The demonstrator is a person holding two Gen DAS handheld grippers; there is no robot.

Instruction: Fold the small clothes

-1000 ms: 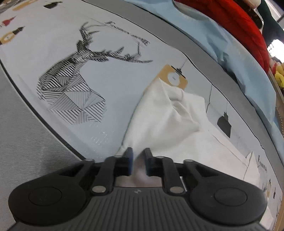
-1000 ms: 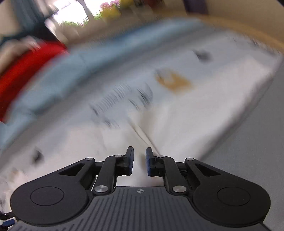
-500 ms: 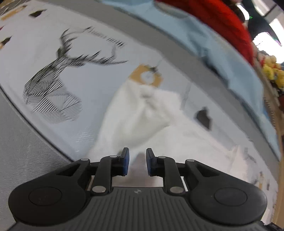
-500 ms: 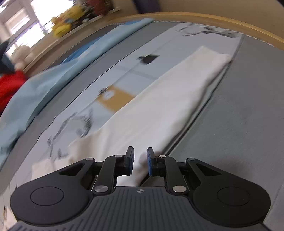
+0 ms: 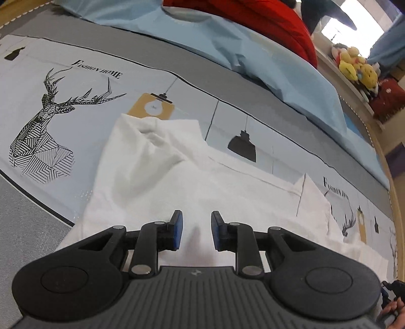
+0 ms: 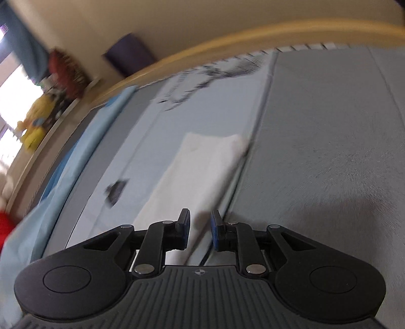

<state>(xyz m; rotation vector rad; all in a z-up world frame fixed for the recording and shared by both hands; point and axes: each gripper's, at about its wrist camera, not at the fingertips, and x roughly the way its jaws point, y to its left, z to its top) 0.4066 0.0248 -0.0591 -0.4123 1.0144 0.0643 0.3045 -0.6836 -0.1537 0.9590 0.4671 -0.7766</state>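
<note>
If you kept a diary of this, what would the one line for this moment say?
task: fold small clothes | left gripper: opening, nothing gripped, over white garment | right gripper: open, empty, over garment's edge | garment: flat on printed sheet

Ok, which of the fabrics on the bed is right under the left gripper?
The white garment, crumpled on the printed sheet; the light blue cloth and red fabric lie farther back.

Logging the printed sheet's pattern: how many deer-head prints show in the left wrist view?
2. One large deer head lies left of the white garment; a smaller one sits near the right edge. The garment may hide more.
</note>
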